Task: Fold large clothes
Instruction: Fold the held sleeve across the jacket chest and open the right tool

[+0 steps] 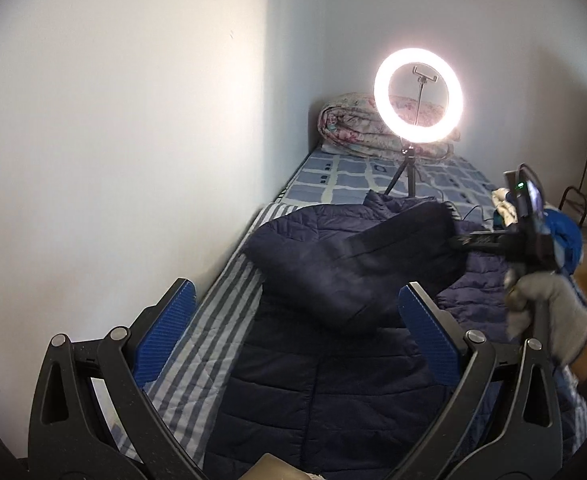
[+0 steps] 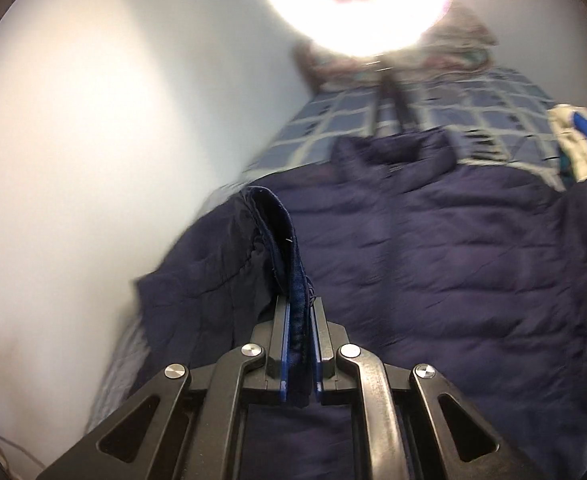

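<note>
A dark navy quilted jacket (image 1: 313,380) lies spread on the bed. My left gripper (image 1: 293,316) is open and empty above the jacket's lower part, its blue pads (image 1: 165,332) wide apart. My right gripper (image 2: 299,320) is shut on the cuff of the jacket's sleeve (image 2: 281,240). In the left wrist view the right gripper (image 1: 459,242) holds that sleeve (image 1: 373,264) lifted across the jacket's body (image 2: 433,260). A gloved hand (image 1: 549,312) grips its handle.
The bed has a striped sheet (image 1: 209,332) and a blue checked cover (image 1: 345,180), against a white wall on the left. A lit ring light (image 1: 418,96) on a tripod stands on the bed, before a rolled floral quilt (image 1: 353,124). Other clothes (image 1: 505,204) lie at right.
</note>
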Motion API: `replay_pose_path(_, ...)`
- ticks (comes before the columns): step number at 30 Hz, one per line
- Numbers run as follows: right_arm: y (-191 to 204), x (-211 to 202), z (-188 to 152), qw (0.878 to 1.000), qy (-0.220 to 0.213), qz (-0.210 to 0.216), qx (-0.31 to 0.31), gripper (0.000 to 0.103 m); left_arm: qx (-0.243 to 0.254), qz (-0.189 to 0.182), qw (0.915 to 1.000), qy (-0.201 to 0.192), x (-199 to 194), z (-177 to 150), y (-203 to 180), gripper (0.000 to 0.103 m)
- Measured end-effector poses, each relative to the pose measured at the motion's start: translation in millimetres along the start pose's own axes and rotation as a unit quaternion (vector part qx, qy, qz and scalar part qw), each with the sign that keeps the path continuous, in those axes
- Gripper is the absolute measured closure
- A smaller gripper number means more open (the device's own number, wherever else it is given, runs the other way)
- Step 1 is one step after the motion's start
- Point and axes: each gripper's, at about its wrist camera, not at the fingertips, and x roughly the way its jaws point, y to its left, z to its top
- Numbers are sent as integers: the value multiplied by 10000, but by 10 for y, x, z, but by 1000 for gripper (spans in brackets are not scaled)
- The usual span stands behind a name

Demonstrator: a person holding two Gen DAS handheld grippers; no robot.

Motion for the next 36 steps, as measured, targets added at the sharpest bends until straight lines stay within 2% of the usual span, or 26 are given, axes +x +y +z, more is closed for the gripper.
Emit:
replay_pose_path(4,-435,-19,37,9984,-184,-520,152,96,25,-25,10000,-29,10,2,-39,0)
replay_pose_path(8,-751,73,-27,9945,-167,-1004,241,96,167,2,9998,-94,26,-3,-139,0)
replay_pose_path(16,-1312,347,-17,9897,73,-1132,874,97,271,-22,9996,-27,65,-27,-251,0)
replay_pose_path(26,-1485,595,-134,9823,536,-1537,930,96,417,-39,9991,38,108,-60,-357,0)
replay_pose_path(28,-1454,587,-129,9821,559,-1587,847,91,426,-70,9991,18,78,-52,-374,0)
replay_pose_path(30,-1403,489,-119,9825,456,-1637,761,74,440,-95,9990,-5,53,-41,-391,0)
replay_pose_path(34,-1266,76,-136,9881,190,-1349,719,70,493,-133,9987,-29,14,-26,-459,0)
replay_pose_path(35,-1222,-73,-156,9891,106,-1306,677,67,494,-162,9986,-32,6,-26,-472,0)
replay_pose_path(36,-1183,-194,-173,9897,37,-1284,629,59,496,-207,9986,-30,-3,-24,-491,0)
